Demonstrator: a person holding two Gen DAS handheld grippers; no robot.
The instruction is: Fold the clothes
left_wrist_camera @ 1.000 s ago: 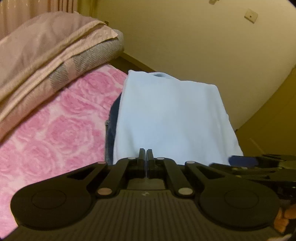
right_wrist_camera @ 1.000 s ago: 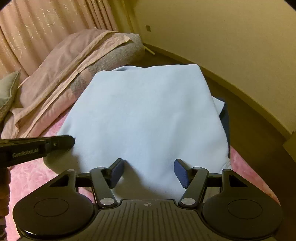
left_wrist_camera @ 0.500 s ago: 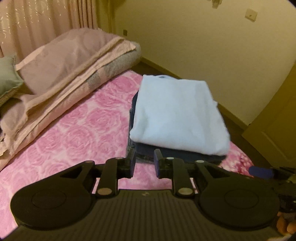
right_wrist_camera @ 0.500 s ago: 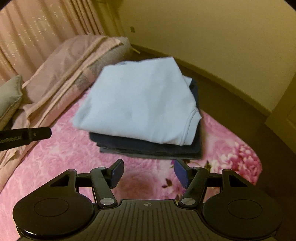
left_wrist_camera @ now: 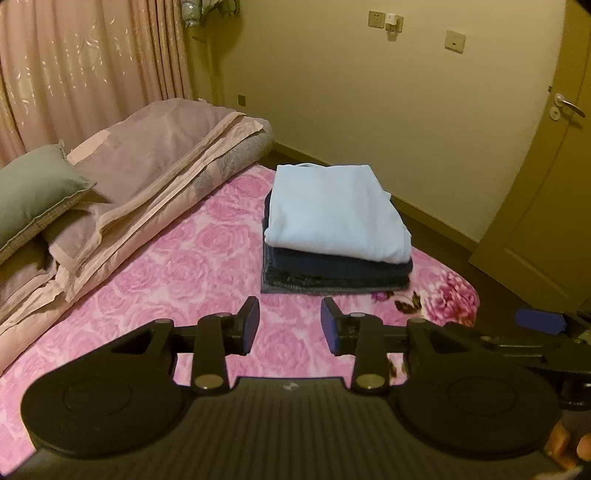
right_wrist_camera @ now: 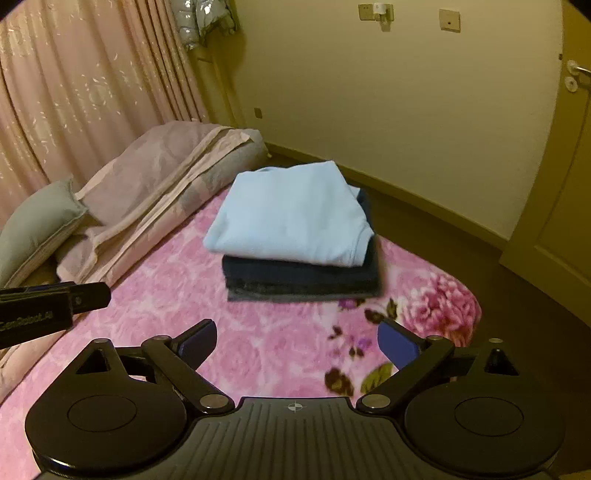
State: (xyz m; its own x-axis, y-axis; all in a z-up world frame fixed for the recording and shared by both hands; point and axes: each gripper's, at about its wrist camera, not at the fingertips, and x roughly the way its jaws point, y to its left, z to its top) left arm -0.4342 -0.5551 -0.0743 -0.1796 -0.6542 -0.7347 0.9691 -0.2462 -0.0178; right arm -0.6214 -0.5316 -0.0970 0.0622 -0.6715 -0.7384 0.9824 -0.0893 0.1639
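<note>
Left gripper (left_wrist_camera: 290, 325) and right gripper (right_wrist_camera: 297, 341) jaws opening, empty, folded clothes (right_wrist_camera: 291, 221) stacked, gripper lettering blurred

Pink rose-patterned plush blanket (left_wrist_camera: 177, 273) spread across the bed. Folded mauve-pink quilt with a grey herringbone layer (left_wrist_camera: 162, 155) heaped along the far side, near the curtain. Grey-green piped cushion (left_wrist_camera: 33, 188) leaning against the quilt's left end. Pale pink embroidered curtain (left_wrist_camera: 85, 70) hanging behind. Cream wall (left_wrist_camera: 369, 92) with two switch plates up high (right_wrist_camera: 449, 20). Dark floor (right_wrist_camera: 424, 229) with skirting board below. Cream door with a metal lever handle (left_wrist_camera: 567, 103) at right.
</note>
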